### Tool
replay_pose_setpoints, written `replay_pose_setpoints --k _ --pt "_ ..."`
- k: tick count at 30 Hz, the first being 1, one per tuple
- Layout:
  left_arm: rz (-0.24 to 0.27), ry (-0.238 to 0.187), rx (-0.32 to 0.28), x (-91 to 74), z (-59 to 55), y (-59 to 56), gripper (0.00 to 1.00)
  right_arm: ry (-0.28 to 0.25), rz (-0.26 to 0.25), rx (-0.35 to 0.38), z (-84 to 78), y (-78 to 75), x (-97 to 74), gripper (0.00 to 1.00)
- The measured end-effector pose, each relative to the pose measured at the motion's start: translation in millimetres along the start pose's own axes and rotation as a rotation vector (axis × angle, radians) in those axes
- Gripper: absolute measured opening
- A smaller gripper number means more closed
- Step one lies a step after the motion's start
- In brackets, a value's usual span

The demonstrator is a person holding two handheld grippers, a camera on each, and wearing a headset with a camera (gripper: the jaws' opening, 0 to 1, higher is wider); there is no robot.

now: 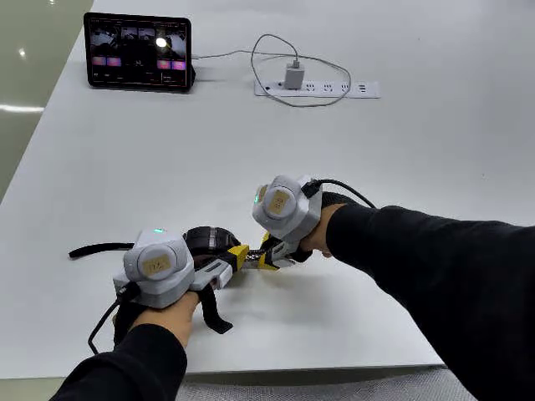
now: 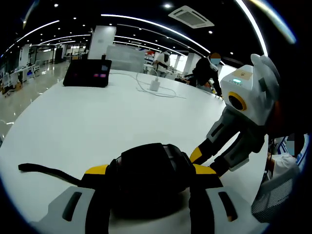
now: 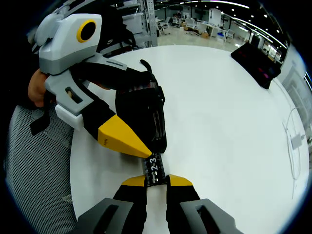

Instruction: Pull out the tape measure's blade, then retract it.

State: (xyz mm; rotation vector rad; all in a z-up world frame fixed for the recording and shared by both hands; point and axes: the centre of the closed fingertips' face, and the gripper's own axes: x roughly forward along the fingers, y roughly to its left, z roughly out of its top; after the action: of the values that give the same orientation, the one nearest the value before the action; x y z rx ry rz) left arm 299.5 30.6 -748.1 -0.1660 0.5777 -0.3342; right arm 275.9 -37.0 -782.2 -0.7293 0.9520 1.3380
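While both claws meet low on the white counter (image 1: 401, 150) in the head view, the left claw (image 1: 227, 266) is clamped around the black tape measure (image 1: 209, 240). The right claw (image 1: 266, 259) comes in from the opposite side, its yellow tips just beside the left claw's. A black strap (image 1: 99, 248) lies flat on the counter, trailing from the tape measure away from the right claw. Far beyond both claws a tablet (image 1: 138, 50) stands propped with its screen lit. Next to it a white power strip (image 1: 322, 87) carries a charger (image 1: 293, 77), and a thin cable (image 1: 224, 55) runs between them.

From the left gripper view, that claw's two yellow-tipped jaws press on either side of the tape measure (image 2: 146, 163), which sits on the counter between them. The right claw (image 2: 207, 158) slants down from the right to the side of the case. The strap (image 2: 44, 170) runs off to the left, and the tablet (image 2: 87, 73) stands well ahead.

From the right gripper view, that claw is closed on the blade (image 3: 154, 168). A short printed stretch of it spans from the jaws to the case (image 3: 144, 105) just ahead. The left claw holds the case from the left, one yellow tip lying close to where the blade comes out. The tablet (image 3: 258, 61) sits far ahead to the right.
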Motion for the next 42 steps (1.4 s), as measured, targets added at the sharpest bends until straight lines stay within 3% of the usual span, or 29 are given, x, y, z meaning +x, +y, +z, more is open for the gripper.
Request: replay_pose_setpoints --k 7,42 --pt "-0.003 0.000 0.002 -0.6 0.2 -0.3 0.60 -0.014 0.006 0.025 2.4 0.8 1.6 0.11" --pt "-0.013 0.003 -0.006 0.1 -0.3 0.0 0.60 -0.060 0.008 0.001 18.8 6.3 9.8 0.11"
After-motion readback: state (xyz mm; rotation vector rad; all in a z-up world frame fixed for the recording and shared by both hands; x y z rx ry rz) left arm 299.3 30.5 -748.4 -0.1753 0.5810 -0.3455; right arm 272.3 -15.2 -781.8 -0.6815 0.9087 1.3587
